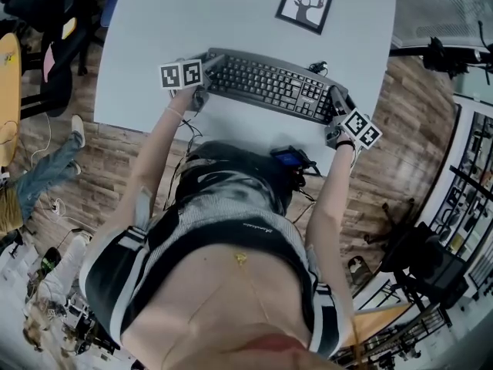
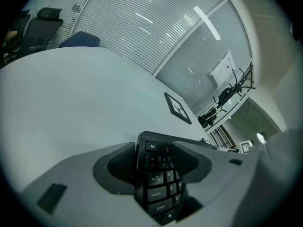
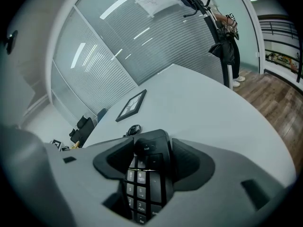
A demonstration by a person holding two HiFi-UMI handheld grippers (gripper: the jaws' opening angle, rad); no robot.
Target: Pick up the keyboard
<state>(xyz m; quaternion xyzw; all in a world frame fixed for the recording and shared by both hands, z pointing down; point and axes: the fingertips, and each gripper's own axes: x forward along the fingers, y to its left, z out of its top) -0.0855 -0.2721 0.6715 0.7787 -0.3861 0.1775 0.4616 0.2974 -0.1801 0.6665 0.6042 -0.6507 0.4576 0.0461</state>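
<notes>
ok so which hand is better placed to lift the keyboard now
Neither alone. The left tool clamps the Esc end of the keyboard, and the right tool clamps the number-pad end. A level lift likely needs both rising together.

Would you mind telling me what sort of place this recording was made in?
Probably an office: a white table and keyboard, glazed walls with blinds, and a dark office chair.

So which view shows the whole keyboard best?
Head view: the keyboard shows end to end there. The left gripper view shows only its Esc end between the jaws, the right gripper view its numpad end.
</notes>
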